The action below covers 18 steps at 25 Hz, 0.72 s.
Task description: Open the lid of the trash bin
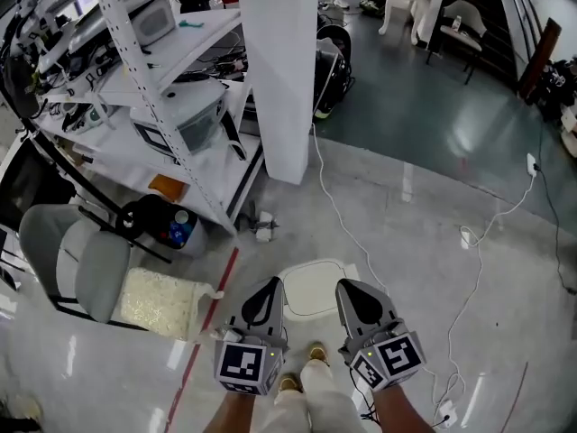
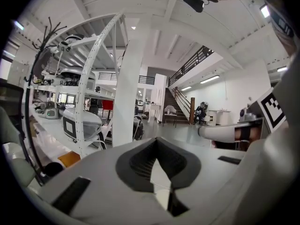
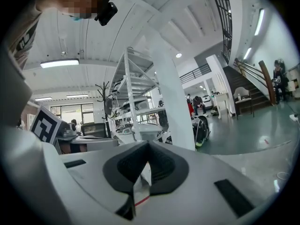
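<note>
Bin (image 1: pixel 314 289), lid shut, on the floor. Head view: left claw (image 1: pixel 264 298) over the bin's left edge, right claw (image 1: pixel 359 298) over its right edge, pillar (image 1: pixel 279 70) beyond the bin. Left gripper view: jaw tips together, nothing held. Right gripper view: the same.

Near side of trash bin (image 1: pixel 314 285) hidden

We log the trash bin lid (image 1: pixel 311 287) white, on a pale grey glossy floor (image 1: pixel 424 233) that goes dark green farther off. Red line (image 1: pixel 213 307) on the floor. Left gripper (image 1: pixel 269 287) and right gripper (image 1: pixel 347 287): light grey shells, dark grey ribbed pads (image 2: pixel 180 165), black-and-white square markers. Pillar (image 1: pixel 275 70), shelf rack (image 1: pixel 144 84) and cable (image 1: pixel 341 216) white; chair (image 1: pixel 77 264) grey.
</note>
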Motion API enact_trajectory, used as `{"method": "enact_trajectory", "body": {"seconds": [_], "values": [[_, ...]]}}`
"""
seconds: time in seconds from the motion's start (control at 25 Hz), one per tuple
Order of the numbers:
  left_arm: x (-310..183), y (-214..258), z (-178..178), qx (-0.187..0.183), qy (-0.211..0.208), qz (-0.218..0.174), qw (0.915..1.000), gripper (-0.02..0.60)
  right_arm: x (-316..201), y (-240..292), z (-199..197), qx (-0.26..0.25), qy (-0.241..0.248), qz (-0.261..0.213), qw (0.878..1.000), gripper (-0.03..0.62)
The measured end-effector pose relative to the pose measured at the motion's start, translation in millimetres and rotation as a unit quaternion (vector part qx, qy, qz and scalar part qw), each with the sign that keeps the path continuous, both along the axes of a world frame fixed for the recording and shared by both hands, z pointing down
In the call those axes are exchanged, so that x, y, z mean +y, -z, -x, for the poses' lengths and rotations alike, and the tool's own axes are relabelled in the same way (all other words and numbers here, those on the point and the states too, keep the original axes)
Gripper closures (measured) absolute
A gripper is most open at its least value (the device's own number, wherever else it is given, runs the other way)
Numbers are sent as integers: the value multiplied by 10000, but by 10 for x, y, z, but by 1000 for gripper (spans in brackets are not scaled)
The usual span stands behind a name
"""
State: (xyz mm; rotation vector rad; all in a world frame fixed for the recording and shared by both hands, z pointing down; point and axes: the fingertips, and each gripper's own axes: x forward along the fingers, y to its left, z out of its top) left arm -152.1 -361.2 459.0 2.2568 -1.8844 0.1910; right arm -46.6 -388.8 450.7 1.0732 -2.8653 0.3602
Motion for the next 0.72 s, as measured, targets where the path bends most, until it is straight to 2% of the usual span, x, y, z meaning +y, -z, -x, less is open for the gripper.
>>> {"method": "enact_trajectory", "body": {"seconds": [0.12, 0.32, 0.72], "values": [[37, -293, 31, -35, -12, -50, 10000, 595, -39, -265, 8, 74, 29, 128, 9999, 560], [136, -588, 12, 86, 73, 330, 9994, 595, -72, -490, 2, 38, -16, 344, 9994, 560], [-140, -629, 145, 142, 259, 252, 9992, 595, -69, -612, 1, 52, 74, 497, 9987, 560]]}}
